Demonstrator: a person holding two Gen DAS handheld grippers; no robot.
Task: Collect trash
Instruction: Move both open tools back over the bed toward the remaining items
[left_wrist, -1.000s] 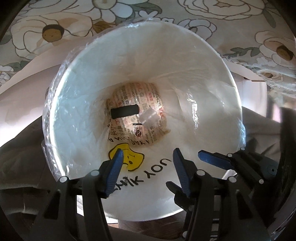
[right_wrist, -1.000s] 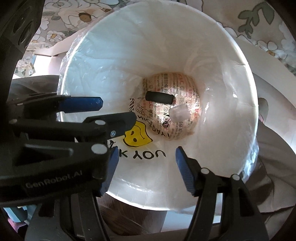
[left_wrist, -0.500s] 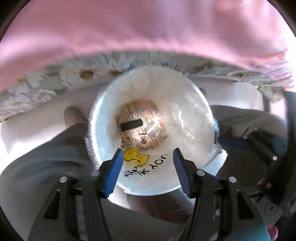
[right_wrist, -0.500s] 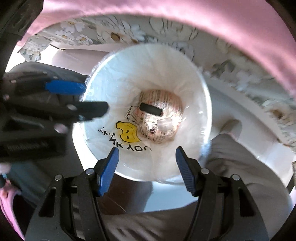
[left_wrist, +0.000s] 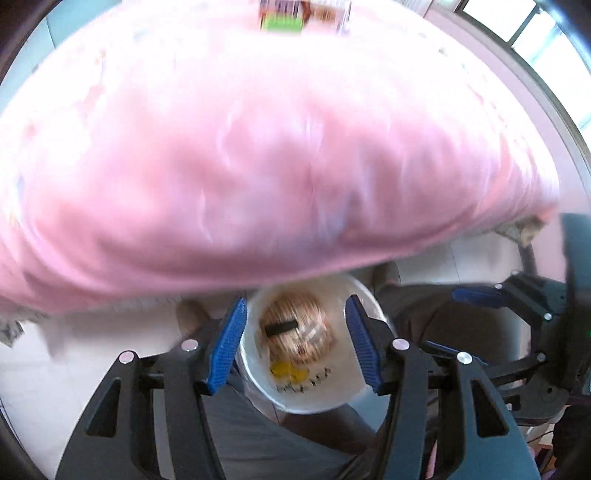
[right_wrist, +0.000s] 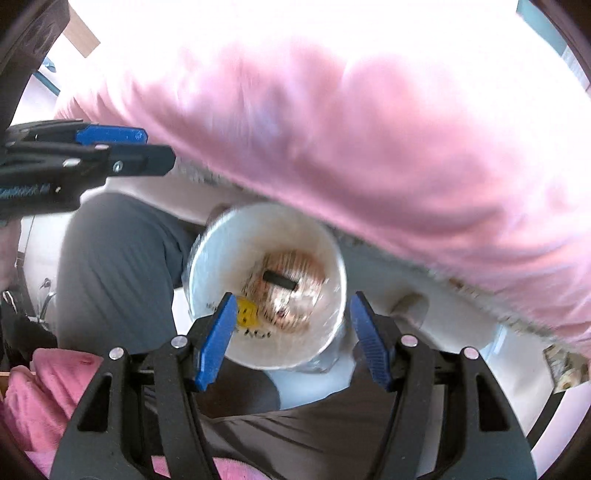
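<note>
A white bin (left_wrist: 332, 391) with a clear liner stands on the floor far below both grippers. At its bottom lies printed paper with a small black piece (left_wrist: 282, 328) on it, and the black piece (right_wrist: 279, 280) shows from the right wrist too. My left gripper (left_wrist: 295, 306) points steeply down over the bin, open, with nothing between its blue pads. My right gripper (right_wrist: 293, 295) hangs beside it over the bin (right_wrist: 221, 258), also open and empty. Each gripper shows at the edge of the other's view: the right gripper (left_wrist: 476, 295) and the left gripper (right_wrist: 129, 147).
A pink cloth (left_wrist: 277, 166) over a raised surface fills the upper half of both views, and the same pink cloth (right_wrist: 369, 147) overhangs the bin's far side. A colourful package (left_wrist: 295, 14) lies on it at the top. A person's grey trouser leg (right_wrist: 110, 266) flanks the bin on the white floor.
Both grippers have risen well above the bin, which now looks much smaller. The pink cloth has come into view and covers the upper half. Jaw openings are unchanged.
</note>
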